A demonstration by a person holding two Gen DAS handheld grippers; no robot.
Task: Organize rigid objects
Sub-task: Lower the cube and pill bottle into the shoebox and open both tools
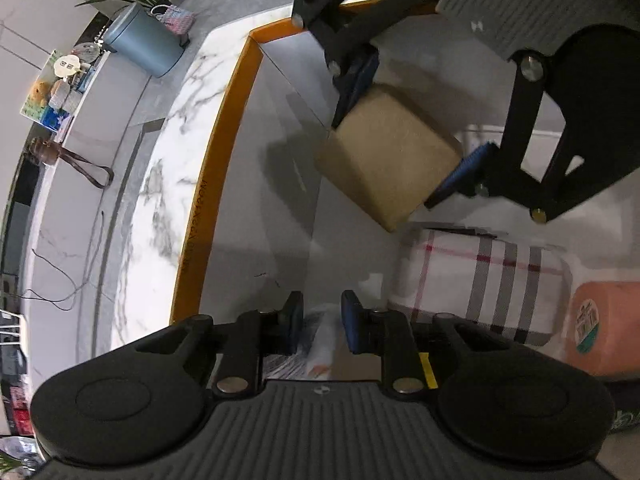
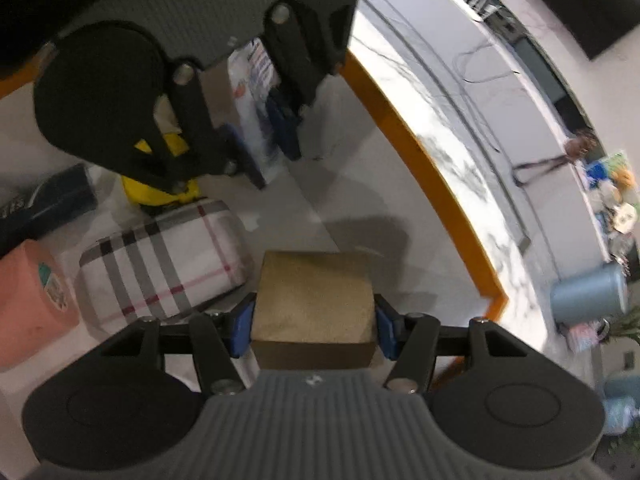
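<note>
The right gripper (image 2: 314,330) had its blue-padded jaws pinching a tan, matte, square-edged block (image 2: 314,300) by two opposite flat sides, holding it above the pale grey floor of an orange-rimmed tray (image 2: 404,128) set on a white marble worktop (image 2: 452,168). The block looked stiff and slightly grainy, so it would probably not slip or crush; its weight could not be judged, and a grip on parallel faces near the middle seemed the soundest. The left gripper (image 1: 322,322) had its jaws drawn close on a thin white packet with dark print (image 1: 320,344), gripping it on its two broad faces; it appeared light and perhaps crinkly, so a hold well in from the edge would suit. Beside them in the tray lay a white plaid-patterned rounded case (image 2: 160,264), a salmon-pink block with a green label (image 2: 34,300), a yellow object (image 2: 160,192) and a dark one (image 2: 52,196). Beyond the worktop stood a blue-grey bin (image 1: 144,48).
</note>
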